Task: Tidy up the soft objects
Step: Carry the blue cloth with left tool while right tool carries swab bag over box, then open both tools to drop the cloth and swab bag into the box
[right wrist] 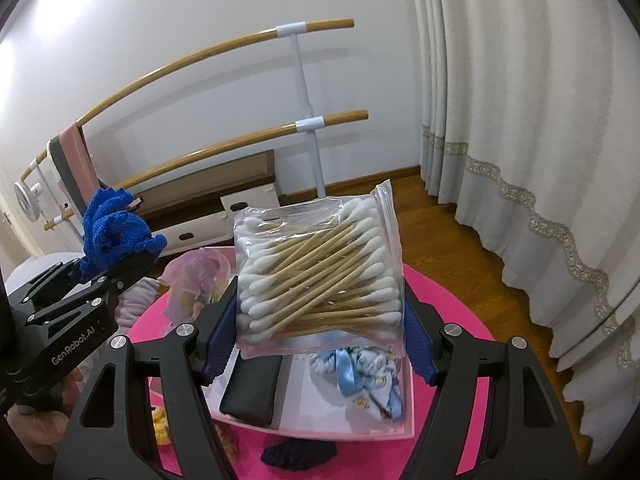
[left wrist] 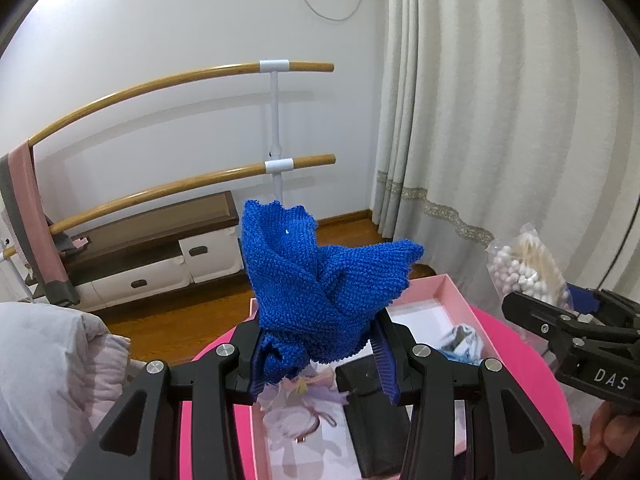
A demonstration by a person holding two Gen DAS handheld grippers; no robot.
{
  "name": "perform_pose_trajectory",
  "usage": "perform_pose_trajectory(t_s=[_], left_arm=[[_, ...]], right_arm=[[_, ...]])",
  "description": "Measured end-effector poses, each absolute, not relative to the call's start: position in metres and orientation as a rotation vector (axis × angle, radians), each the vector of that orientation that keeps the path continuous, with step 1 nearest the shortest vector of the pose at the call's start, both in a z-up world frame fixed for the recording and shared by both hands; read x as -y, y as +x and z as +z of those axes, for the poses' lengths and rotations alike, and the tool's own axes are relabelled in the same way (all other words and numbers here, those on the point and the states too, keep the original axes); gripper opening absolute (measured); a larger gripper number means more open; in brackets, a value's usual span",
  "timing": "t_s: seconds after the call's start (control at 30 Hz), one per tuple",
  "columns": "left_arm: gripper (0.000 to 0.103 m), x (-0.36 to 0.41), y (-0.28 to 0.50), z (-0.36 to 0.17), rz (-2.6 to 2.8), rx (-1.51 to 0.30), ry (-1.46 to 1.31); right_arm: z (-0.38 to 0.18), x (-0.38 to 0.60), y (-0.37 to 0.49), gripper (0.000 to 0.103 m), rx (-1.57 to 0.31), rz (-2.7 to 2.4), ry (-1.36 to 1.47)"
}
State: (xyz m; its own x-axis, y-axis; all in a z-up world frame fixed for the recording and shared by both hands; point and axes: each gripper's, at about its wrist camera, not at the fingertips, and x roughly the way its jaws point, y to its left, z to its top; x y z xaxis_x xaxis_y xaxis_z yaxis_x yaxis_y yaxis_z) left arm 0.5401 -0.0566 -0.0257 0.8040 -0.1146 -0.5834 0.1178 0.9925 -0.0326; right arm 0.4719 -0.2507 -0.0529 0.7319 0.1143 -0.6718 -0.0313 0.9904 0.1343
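My left gripper [left wrist: 320, 364] is shut on a blue knitted cloth [left wrist: 316, 280], held up above the pale pink box [left wrist: 448, 292]; the cloth also shows in the right wrist view [right wrist: 116, 232]. My right gripper [right wrist: 320, 344] is shut on a clear bag of cotton swabs [right wrist: 320, 276], also above the box [right wrist: 360, 432]. The bag shows at the right of the left wrist view [left wrist: 528, 268]. Inside the box lie a black oblong case [right wrist: 252, 388] and a blue patterned fabric piece [right wrist: 368, 376].
The box sits on a round hot-pink table [right wrist: 460, 320]. A dark knitted item [right wrist: 298, 454] and a yellow item [right wrist: 162, 428] lie on the table in front. A ballet barre [left wrist: 180, 80], low cabinet [left wrist: 160, 248] and curtain [left wrist: 500, 120] stand behind. A grey cushion [left wrist: 44, 368] is at left.
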Motion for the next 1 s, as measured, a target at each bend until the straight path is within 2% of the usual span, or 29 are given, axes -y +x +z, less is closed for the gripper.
perform_pose_trajectory(t_s=[0.67,1.0], left_arm=[[0.042,0.071,0.754,-0.073,-0.156,-0.83,-0.045],[0.046,0.087,0.809,-0.086,-0.157,-0.876,-0.019]], right_arm=[[-0.118,0.278,0.566,0.068,-0.939,0.058,0.151],[-0.143,0.282,0.582,0.068,-0.998,0.059,0.181]])
